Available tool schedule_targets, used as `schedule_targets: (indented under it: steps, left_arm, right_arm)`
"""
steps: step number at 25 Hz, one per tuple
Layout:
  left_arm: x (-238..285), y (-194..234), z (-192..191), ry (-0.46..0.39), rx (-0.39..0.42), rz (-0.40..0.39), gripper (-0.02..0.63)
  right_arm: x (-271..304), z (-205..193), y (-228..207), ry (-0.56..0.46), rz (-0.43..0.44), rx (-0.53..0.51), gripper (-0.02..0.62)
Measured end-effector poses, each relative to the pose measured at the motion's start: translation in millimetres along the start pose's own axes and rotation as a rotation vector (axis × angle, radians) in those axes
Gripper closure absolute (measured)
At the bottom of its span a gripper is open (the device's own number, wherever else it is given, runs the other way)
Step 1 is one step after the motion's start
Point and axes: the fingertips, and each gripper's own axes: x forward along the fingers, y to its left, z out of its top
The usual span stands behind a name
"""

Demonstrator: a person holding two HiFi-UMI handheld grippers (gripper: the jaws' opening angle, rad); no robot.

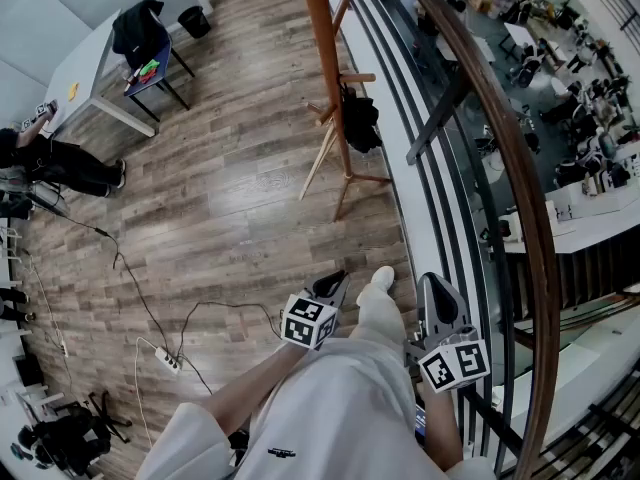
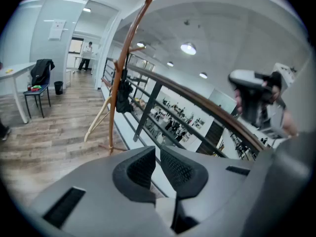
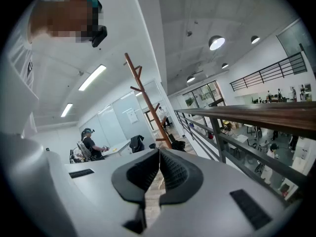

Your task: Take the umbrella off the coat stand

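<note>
The tall wooden coat stand rises beside the railing at the far end of the floor. A black folded umbrella hangs from one of its lower pegs. Both grippers are far short of it, held low near my legs. The left gripper and the right gripper point toward the stand. In the left gripper view the stand and umbrella lie ahead on the left, beyond the left gripper, shut and empty. The right gripper is shut with nothing in it; the stand shows above it.
A wood-topped railing with dark bars runs along the right. At the far left stand a white table, a chair with a black jacket and a bin; a person sits there. Cables and a power strip lie on the floor.
</note>
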Motion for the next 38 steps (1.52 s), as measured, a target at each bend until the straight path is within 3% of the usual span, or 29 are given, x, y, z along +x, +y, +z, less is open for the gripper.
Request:
schedule_targets:
  steps: [7, 11, 15, 20, 25, 30, 38]
  left_arm:
    - [-187.6, -37.8, 8.8, -0.217, 0.159, -0.131, 0.586]
    - [-225.6, -52.1, -27.8, -0.236, 0.181, -0.186, 0.586]
    - [-234.6, -60.2, -43.5, -0.219, 0.145, -0.18, 0.586]
    - [-229.9, -72.6, -14.0, -0.254, 0.1, -0.16, 0.586]
    - [-204.3, -91.1, 28.0, -0.286, 0.085, -0.107, 0.586]
    - [-184.4, -136.8, 31.6, -0.301, 0.04, -0.102, 0.586]
    - [-148.5, -154.3, 29.9, -0.28, -0.014, -0.078, 0.586]
  right_arm:
    - [-28.9, -77.1, 110.3, 0.026, -0.03, -0.038, 0.561]
    - [-58.9, -127.3, 137.0, 0.058, -0.054, -0.033, 0.561]
    - [-79.4, -134.9, 154.0, 0.078, -0.027, 0.018, 0.56]
    - [-88.3, -104.5, 152.1, 0.082, -0.015, -0.007, 0.56]
    - [-87.6, -63.9, 114.8, 0.077, 0.001, -0.025, 0.561]
    - [-126.2, -47.2, 78.5, 0.059, 0.013, -0.007, 0.56]
    - [-121.9, -51.3, 33.3, 0.097, 0.026, 0.0, 0.56]
